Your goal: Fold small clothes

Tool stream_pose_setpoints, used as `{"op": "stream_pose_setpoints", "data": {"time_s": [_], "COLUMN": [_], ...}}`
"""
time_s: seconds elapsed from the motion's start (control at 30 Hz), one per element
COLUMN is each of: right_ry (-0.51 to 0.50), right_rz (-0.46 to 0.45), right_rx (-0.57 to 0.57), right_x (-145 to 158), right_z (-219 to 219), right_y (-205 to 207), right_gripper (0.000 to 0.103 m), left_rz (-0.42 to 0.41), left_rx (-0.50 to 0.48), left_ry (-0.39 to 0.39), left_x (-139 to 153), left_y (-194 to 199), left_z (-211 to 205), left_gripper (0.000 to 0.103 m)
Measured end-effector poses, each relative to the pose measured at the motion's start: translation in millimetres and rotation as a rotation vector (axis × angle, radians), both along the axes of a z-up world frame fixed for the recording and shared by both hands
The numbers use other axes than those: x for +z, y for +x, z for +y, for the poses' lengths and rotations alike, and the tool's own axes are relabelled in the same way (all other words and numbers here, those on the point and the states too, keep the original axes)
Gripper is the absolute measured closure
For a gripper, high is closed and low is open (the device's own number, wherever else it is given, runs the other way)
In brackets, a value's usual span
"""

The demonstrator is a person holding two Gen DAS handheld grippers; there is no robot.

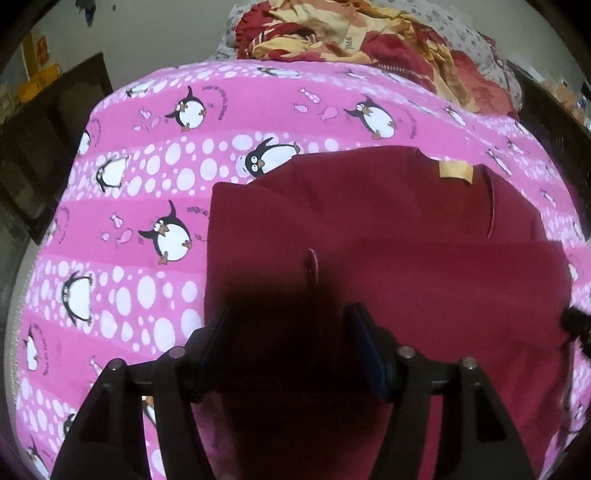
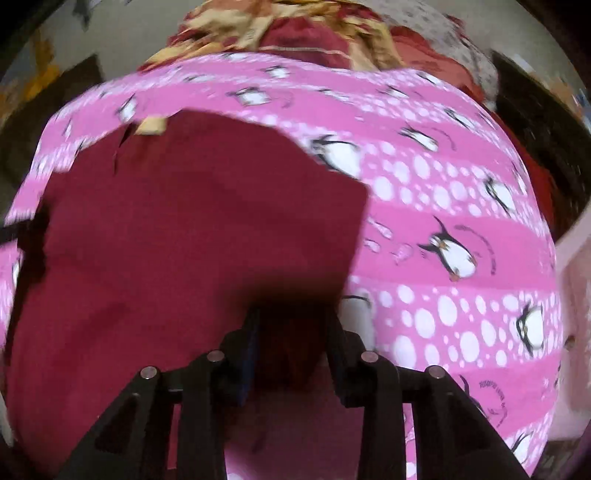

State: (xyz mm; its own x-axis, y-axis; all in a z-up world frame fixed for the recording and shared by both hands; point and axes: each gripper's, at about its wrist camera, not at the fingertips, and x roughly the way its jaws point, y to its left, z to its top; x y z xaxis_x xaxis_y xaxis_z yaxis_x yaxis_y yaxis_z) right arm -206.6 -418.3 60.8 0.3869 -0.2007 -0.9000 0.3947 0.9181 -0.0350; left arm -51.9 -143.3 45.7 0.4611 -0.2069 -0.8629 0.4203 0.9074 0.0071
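- Beneath the left gripper (image 1: 288, 312), a maroon garment (image 1: 406, 280), spread flat on a pink penguin-print sheet (image 1: 147, 206)
- Jaws of that gripper standing wide apart, nothing pinched between the pads, only shadowed maroon cloth showing in the gap
- Ahead of its fingertips, a small upright fold or crease in the cloth, and beyond that a layered upper part of the garment with a straight seam
- Further ahead and to the right of the fingers, a yellow label (image 1: 456, 171) near the garment's far edge
- Left of the left finger, the garment's straight side edge, bare sheet beyond it
- Far ahead, past the edge of the sheet, a heap of red and yellow clothes (image 1: 332, 33)
- Under the right gripper (image 2: 293, 314), the same maroon garment (image 2: 184, 240), reaching ahead and to the left of the tool; view blurred
- Jaws here at a narrow gap, pads apart, dark cloth visible between and below them but not pressed
- Right finger just at the garment's right edge, pink sheet (image 2: 443, 192) beside it
- Yellow label (image 2: 151, 125) far ahead and left of this gripper, at the garment's far edge
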Motion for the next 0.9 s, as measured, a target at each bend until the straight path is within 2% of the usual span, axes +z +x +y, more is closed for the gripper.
{"op": "stream_pose_setpoints", "data": {"time_s": [0.1,0.13,0.2,0.27,0.4,0.5,0.63,0.73,0.9], "right_ry": [0.113,0.146,0.146,0.104,0.026,-0.032,0.011,0.036,-0.039], "right_rz": [-0.09,-0.113,-0.116,-0.09,-0.101,-0.036,-0.022,0.021,0.007], "right_rx": [-0.055,-0.057,-0.062,-0.038,0.037,0.063,0.025,0.0,0.045], "right_x": [15,18,19,19,26,13,-3,-17,5], "right_z": [-20,-24,-23,-13,9,17,4,-5,17], "right_y": [-7,-7,-2,5,11,26,42,56,43], "right_gripper": [0.064,0.056,0.042,0.042,0.042,0.042,0.042,0.042,0.042], "left_rz": [-0.034,-0.038,-0.036,-0.034,-0.048,-0.048,-0.046,-0.042,-0.045], "left_rx": [-0.003,-0.001,0.007,0.015,0.01,0.01,0.017,0.022,0.018], "left_ry": [0.024,0.029,0.037,0.037,0.062,0.071,0.073,0.076,0.075], "left_x": [1,1,-2,-4,-7,-10,-13,-15,-16], "left_y": [-4,-4,-3,-2,-3,-1,2,3,4], "left_z": [1,1,-1,-3,-7,-11,-13,-14,-13], "left_gripper": [0.034,0.034,0.034,0.034,0.033,0.031,0.028,0.028,0.025]}}
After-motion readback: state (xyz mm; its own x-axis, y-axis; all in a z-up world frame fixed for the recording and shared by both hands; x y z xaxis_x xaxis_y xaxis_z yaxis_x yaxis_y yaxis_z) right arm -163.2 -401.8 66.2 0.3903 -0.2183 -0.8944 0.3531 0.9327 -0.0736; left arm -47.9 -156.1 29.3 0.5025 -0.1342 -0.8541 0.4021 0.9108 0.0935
